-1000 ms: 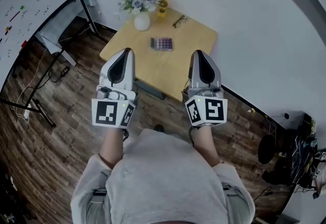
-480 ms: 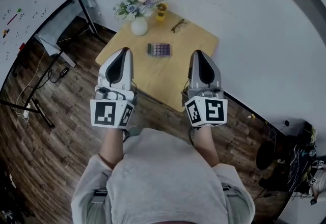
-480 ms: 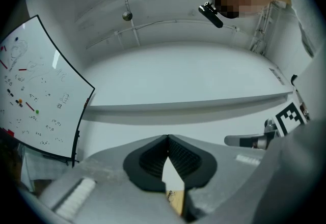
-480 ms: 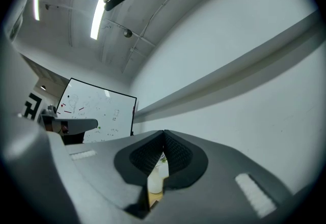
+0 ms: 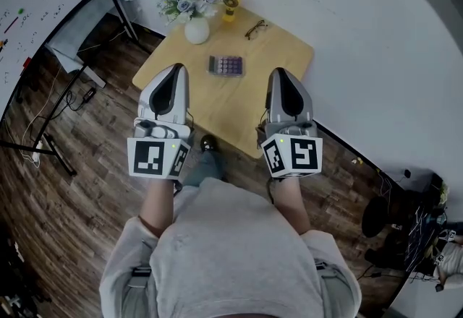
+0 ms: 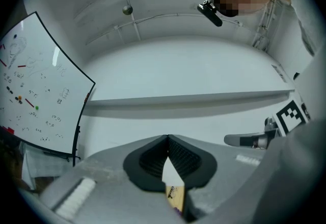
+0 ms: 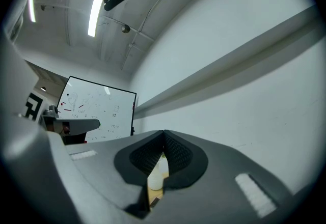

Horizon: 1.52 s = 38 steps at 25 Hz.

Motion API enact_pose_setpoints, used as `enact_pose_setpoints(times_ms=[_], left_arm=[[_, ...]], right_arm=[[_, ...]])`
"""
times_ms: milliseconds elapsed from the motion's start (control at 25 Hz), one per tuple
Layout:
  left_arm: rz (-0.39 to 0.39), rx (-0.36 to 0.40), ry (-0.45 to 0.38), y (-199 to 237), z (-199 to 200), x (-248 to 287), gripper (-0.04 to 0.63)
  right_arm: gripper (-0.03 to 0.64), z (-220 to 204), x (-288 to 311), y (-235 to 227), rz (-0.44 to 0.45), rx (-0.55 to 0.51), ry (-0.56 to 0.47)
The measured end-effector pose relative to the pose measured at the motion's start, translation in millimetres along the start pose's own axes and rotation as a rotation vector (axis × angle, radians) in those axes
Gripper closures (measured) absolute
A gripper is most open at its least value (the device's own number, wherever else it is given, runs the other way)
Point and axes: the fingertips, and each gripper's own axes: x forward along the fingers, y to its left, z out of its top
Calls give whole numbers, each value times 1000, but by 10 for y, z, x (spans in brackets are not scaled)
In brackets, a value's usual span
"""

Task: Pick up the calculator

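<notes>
The calculator [image 5: 226, 65], a small dark slab with purple keys, lies flat near the middle of the wooden table [image 5: 282, 63] in the head view. My left gripper [image 5: 171, 71] is shut with nothing in it and hangs over the table's near left edge, left of the calculator and short of it. Over the table's near right part my right gripper [image 5: 281, 75] is also shut and holds nothing. Both gripper views look up at the white wall past closed jaws. The left gripper [image 6: 167, 139] and right gripper [image 7: 164, 132] show only a sliver of table through the gap below the fingertips.
A white vase of flowers [image 5: 195, 7] stands at the table's far left corner, with a small yellow object [image 5: 230, 9] and a pair of glasses [image 5: 255, 28] beside it. A whiteboard on a stand [image 5: 43, 6] is at the left. Cables and dark gear [image 5: 405, 222] lie on the floor at right.
The table and calculator have slid slightly closer in the head view as I stepped forward. Both grippers kept their pose and stayed shut.
</notes>
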Motion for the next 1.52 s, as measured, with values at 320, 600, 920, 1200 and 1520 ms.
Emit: enact_pose_setpoints(times_ms=[320, 600, 920, 1200, 1520], left_arm=[[-3, -16, 16, 179, -170, 480, 591], [-1, -10, 60, 377, -395, 928, 591], [3, -46, 179, 616, -883, 1275, 591], [13, -87, 339, 747, -1499, 1402, 591], [18, -188, 527, 800, -2261, 1381, 591]], right_arm=[[614, -112, 454, -237, -7, -5, 16], [614, -225, 950, -314, 59, -2, 5], [614, -716, 1431, -417, 87, 25, 150], [614, -1428, 1634, -539, 77, 94, 361], [614, -2173, 1643, -633, 49, 192, 573]])
